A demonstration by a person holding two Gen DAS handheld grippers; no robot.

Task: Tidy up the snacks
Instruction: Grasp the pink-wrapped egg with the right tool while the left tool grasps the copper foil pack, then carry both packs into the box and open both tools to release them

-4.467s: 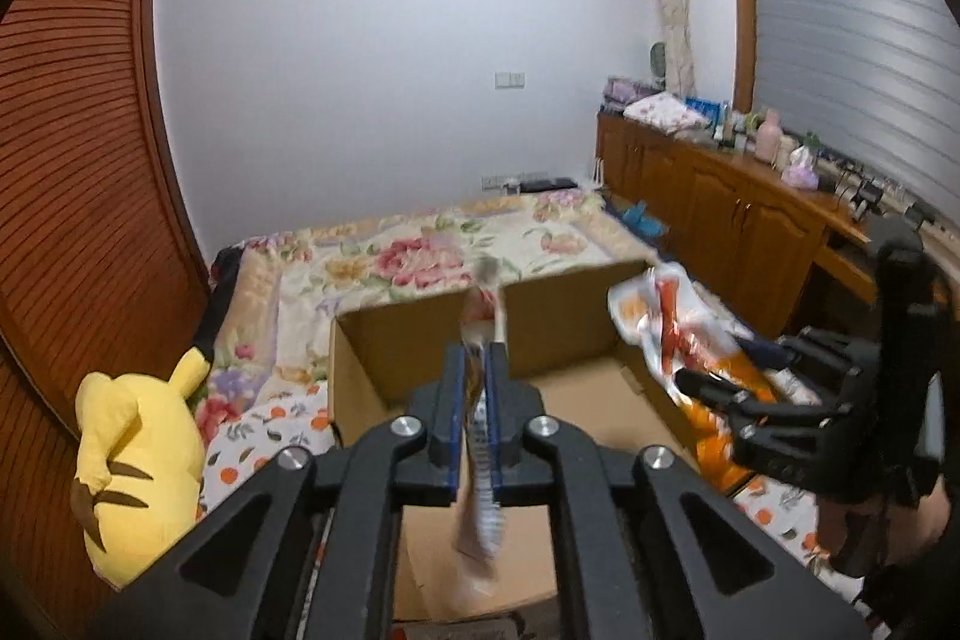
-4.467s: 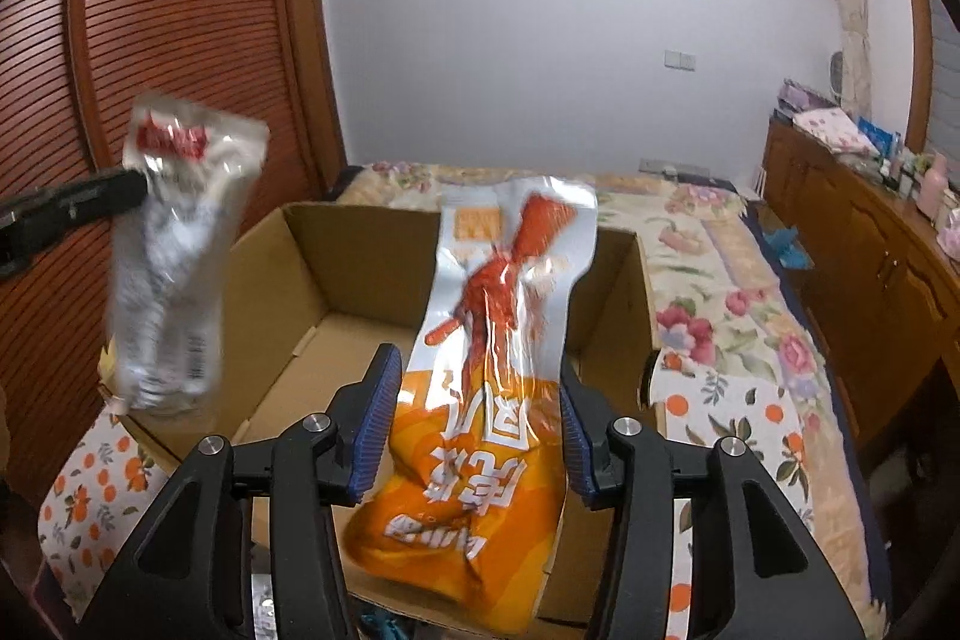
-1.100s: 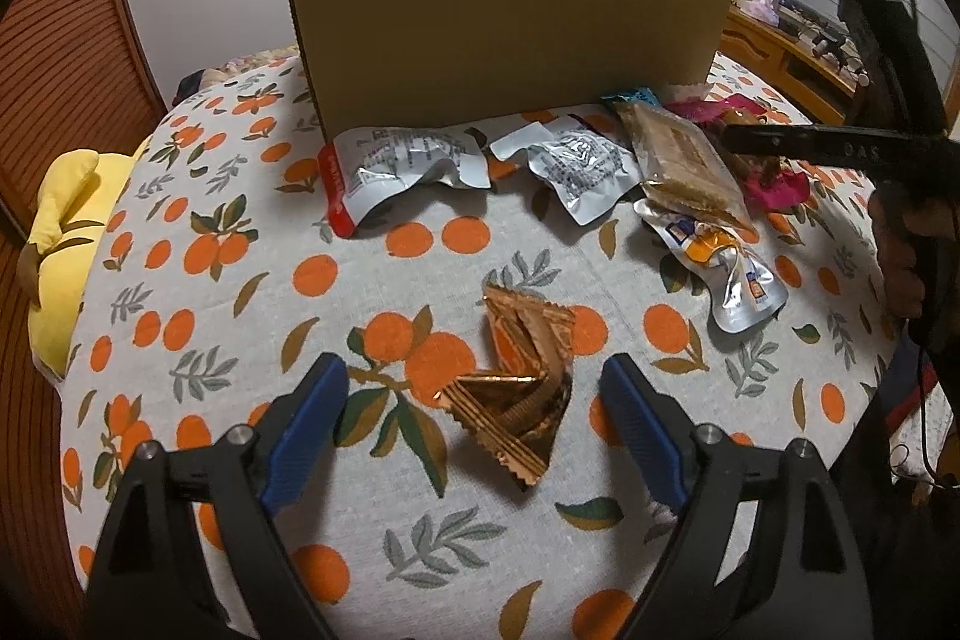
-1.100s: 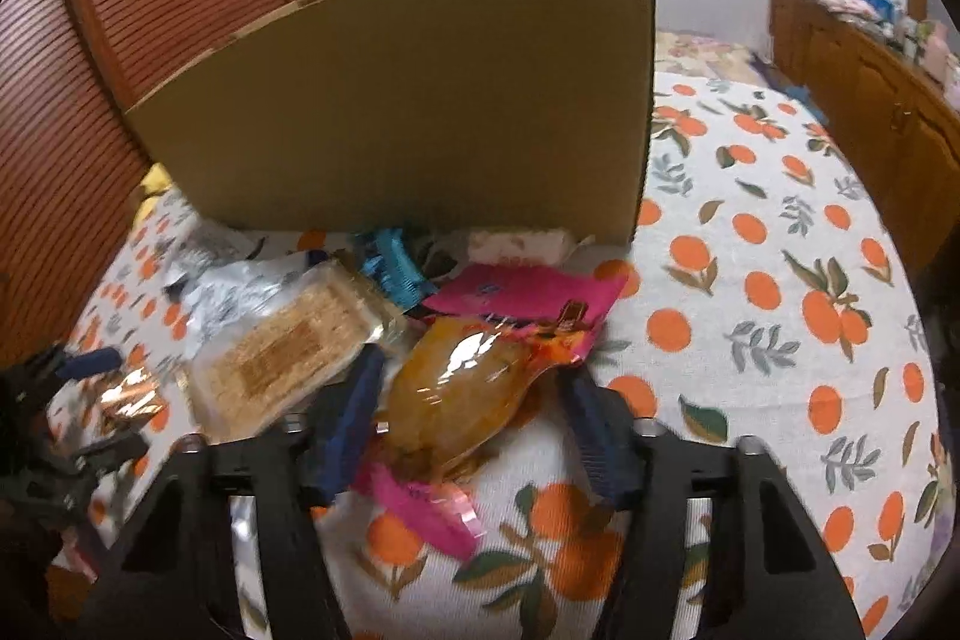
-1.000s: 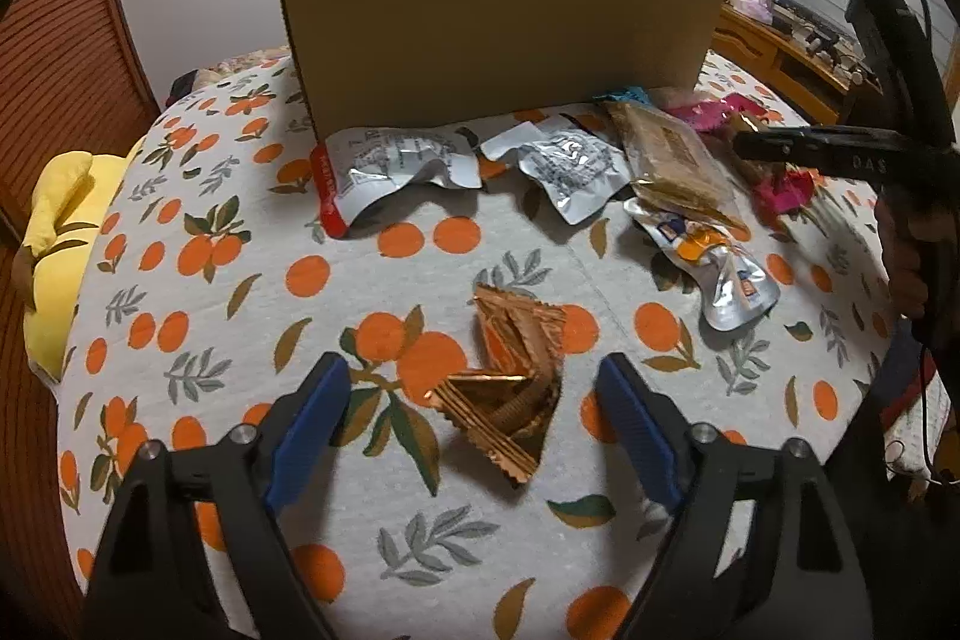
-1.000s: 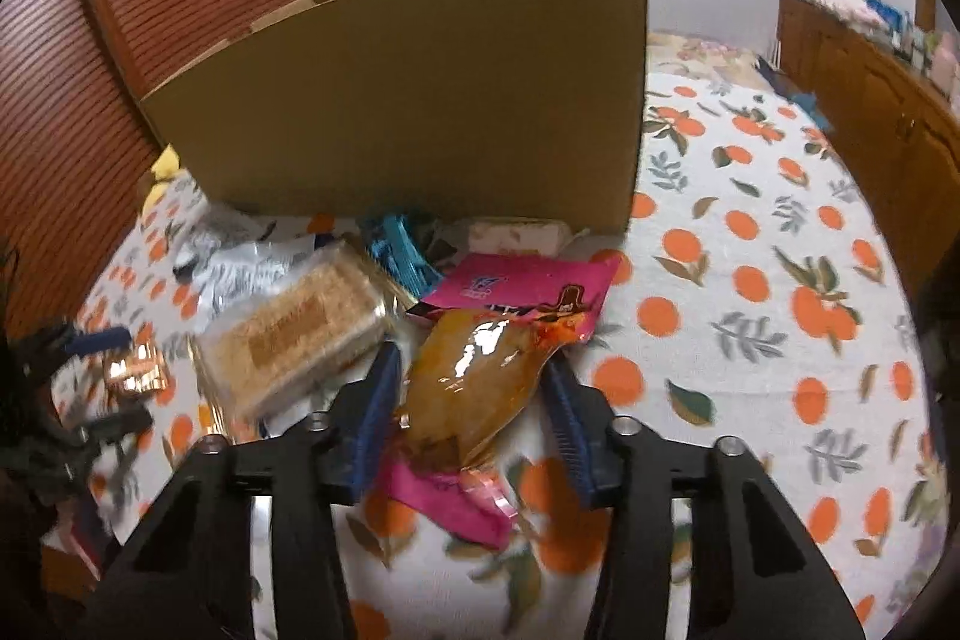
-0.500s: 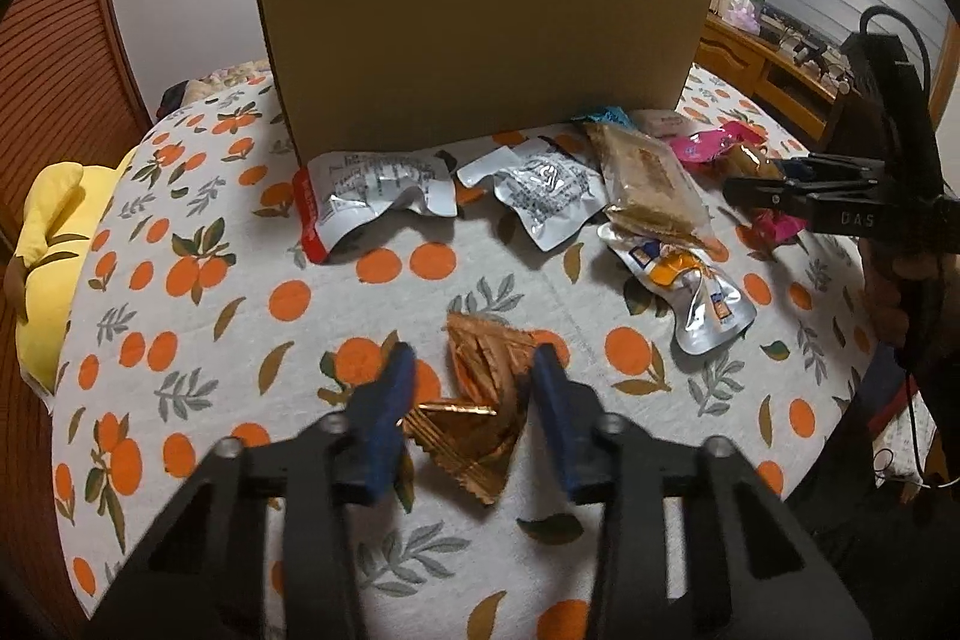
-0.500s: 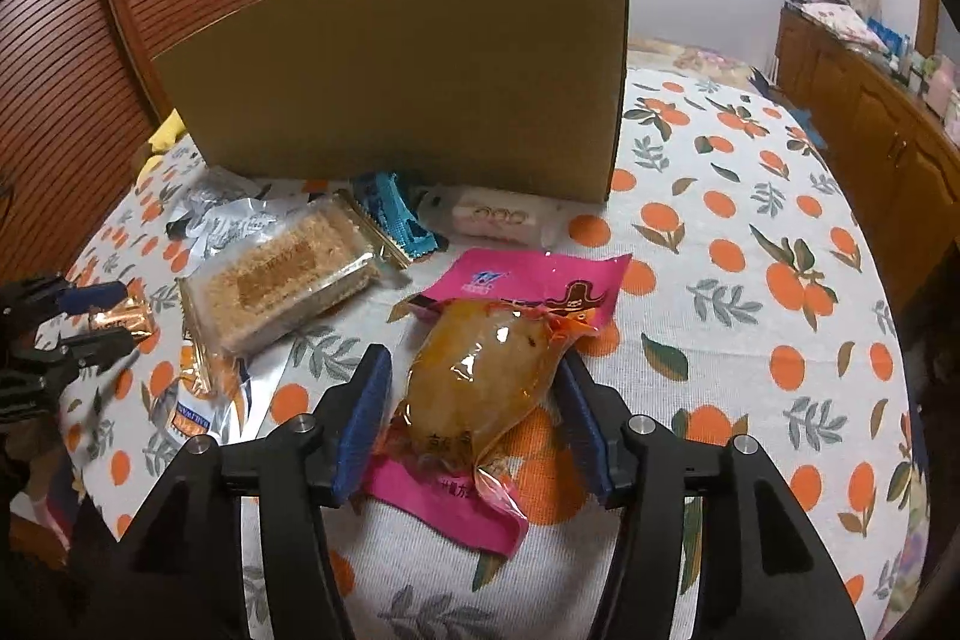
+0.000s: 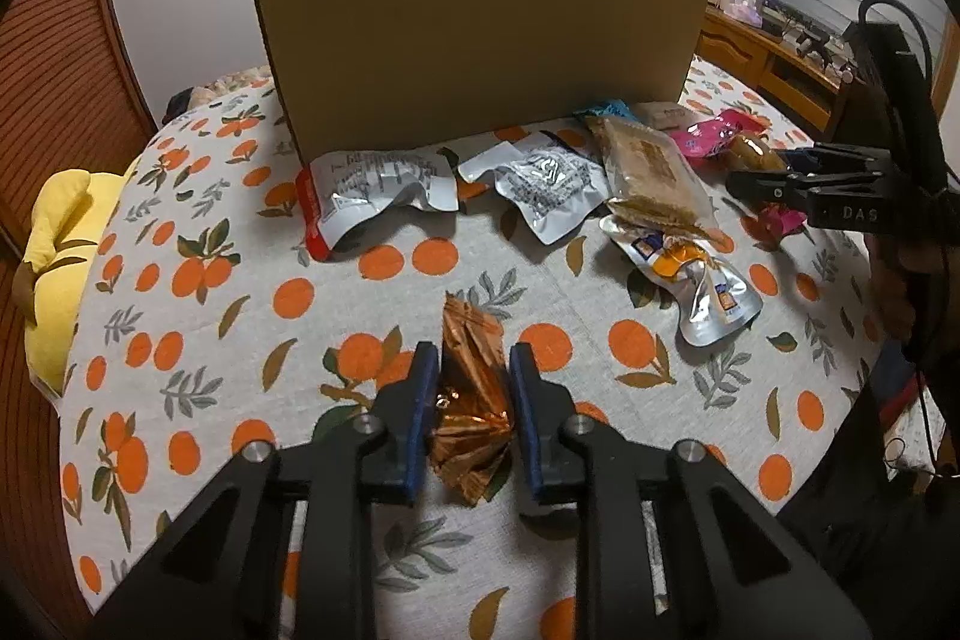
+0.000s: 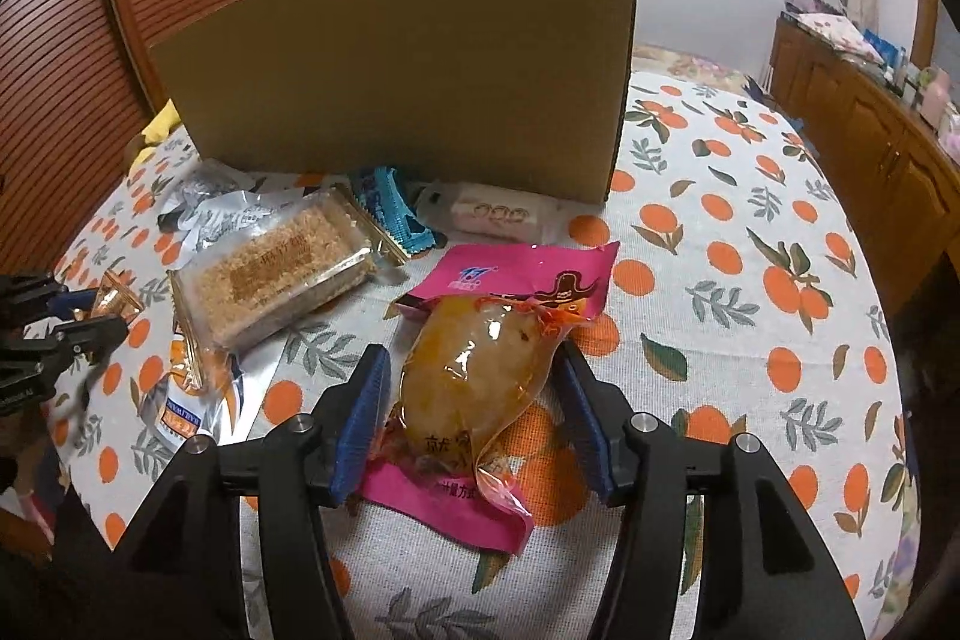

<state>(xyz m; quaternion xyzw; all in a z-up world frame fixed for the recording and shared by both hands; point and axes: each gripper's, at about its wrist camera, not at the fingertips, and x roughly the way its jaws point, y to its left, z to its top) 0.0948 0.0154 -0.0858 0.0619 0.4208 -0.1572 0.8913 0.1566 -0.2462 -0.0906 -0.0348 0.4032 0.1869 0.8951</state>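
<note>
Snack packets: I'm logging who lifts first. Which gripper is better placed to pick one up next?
Probably left. The left gripper is closing, its pads about touching the copper foil packet. The right gripper straddles the orange pouch with gaps.

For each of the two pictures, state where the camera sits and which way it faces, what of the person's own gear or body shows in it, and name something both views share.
Left wrist view: sits on the left gripper, looking forward and down at the bed; its jaws are closing around the copper foil snack, with the right gripper at right.
Right wrist view: sits on the right gripper, looking forward and down; its fingers flank the orange pouch, with the left gripper at left.
Shared: the cardboard box and the crumb-cake pack.
</note>
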